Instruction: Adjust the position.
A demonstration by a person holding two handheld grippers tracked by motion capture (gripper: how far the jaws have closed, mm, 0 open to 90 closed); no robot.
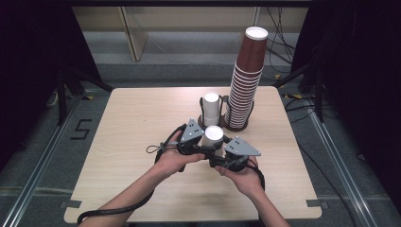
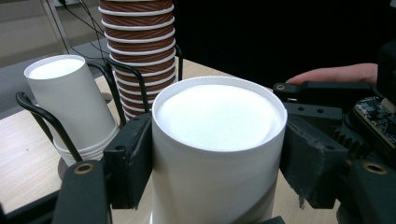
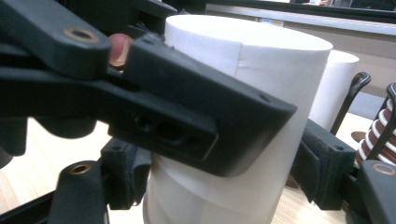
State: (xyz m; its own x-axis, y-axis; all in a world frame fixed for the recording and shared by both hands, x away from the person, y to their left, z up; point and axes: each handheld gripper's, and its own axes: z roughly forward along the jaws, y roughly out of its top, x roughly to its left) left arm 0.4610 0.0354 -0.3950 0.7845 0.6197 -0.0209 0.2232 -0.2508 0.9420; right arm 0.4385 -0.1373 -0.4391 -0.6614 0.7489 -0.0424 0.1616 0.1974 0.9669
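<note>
A white paper cup [image 1: 213, 135] stands upside down near the table's middle, and both grippers close on it from opposite sides. In the left gripper view its flat base [image 2: 218, 114] faces up, and my left gripper [image 2: 217, 161] has both pads pressed against the cup's wall. My right gripper [image 3: 224, 179] grips the same cup [image 3: 261, 107] lower down, pads against its sides, with the left gripper's black jaw crossing in front. From above, the left gripper [image 1: 207, 144] comes in from the left and the right gripper [image 1: 219, 150] from the right, each in a hand.
Behind the held cup, another upside-down white cup [image 1: 211, 108] sits in a black wire holder [image 2: 32, 109]. A tall stack of brown cups [image 1: 246, 80] fills the holder's right ring. Bare wooden table [image 1: 132, 123] lies to the left and front.
</note>
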